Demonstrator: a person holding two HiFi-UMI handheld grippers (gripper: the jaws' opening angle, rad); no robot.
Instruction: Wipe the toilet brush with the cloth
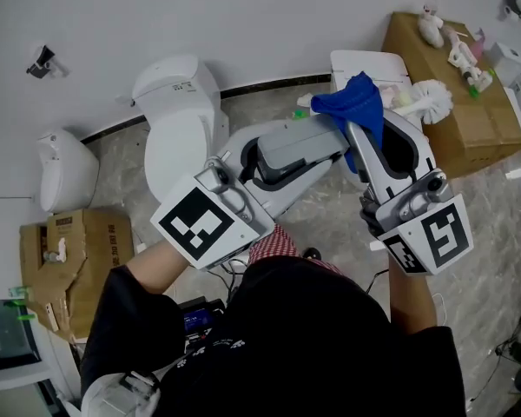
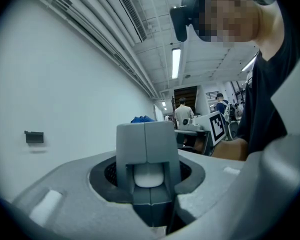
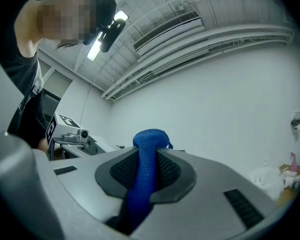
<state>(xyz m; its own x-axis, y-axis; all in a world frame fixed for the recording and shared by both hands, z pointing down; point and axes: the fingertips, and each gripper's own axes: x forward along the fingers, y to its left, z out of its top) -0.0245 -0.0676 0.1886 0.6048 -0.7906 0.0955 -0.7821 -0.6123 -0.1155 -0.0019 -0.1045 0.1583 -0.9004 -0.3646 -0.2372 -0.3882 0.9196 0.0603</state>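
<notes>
The toilet brush (image 1: 430, 101), white head at upper right, is clamped by its handle in the left gripper (image 1: 330, 137); the blue cloth (image 1: 358, 101), pinched in the right gripper (image 1: 384, 127) at upper centre, is best pressed on and drawn along the steadied brush

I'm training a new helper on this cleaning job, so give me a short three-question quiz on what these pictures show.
1. Choose: the right tongs hold A) a blue cloth, B) a sponge, C) nothing.
2. True or false: the left tongs are empty.
3. Fill in: the toilet brush has ___ bristles.
Key: 1 A. 2 False: they grip the brush's grey handle. 3 white.
</notes>
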